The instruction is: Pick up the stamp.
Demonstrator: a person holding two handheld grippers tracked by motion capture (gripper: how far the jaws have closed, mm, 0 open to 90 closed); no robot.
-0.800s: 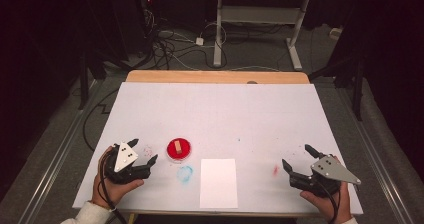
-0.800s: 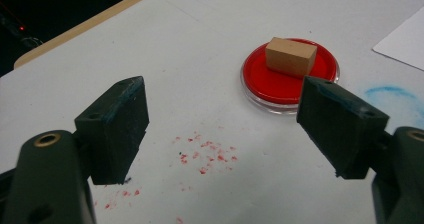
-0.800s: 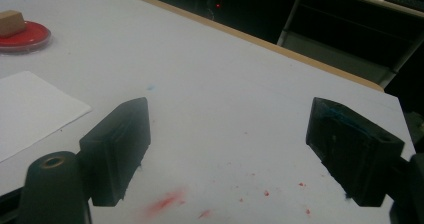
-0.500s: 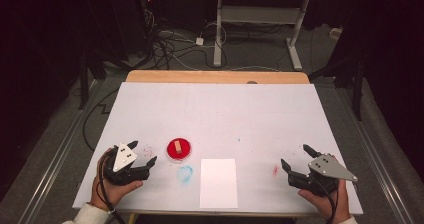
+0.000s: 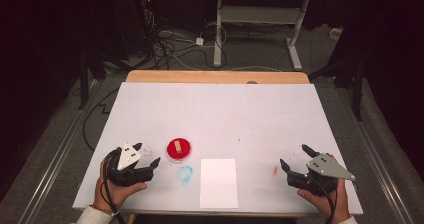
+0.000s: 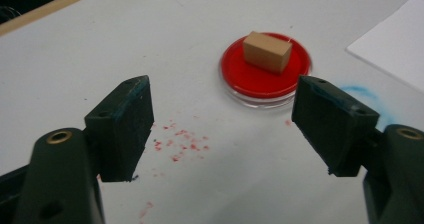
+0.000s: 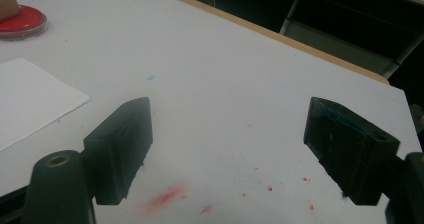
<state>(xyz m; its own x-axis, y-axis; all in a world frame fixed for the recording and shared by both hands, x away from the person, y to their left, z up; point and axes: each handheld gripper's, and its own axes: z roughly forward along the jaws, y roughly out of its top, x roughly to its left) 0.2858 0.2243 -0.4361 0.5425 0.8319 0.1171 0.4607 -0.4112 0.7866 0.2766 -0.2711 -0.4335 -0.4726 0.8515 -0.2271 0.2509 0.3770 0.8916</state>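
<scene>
- Left gripper (image 5: 146, 155) jaws spread wide, nothing between them, just left of the red dish (image 5: 178, 149).
- Wooden block (image 5: 178, 146) lies inside the red dish.
- Right gripper (image 5: 295, 158) jaws also apart and empty, well right of the dish.
- White paper sheet (image 5: 218, 182) lies just right of and nearer than the dish.
- Blue smudge (image 5: 185, 173) near the dish's front.

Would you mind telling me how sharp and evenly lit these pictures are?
High view: bright white table top, dark surroundings, soft detail. Left gripper view: tan wooden block on round red dish fairly sharp, near jaws blurred. Right gripper view: dim, jaws soft, background dark.
</scene>
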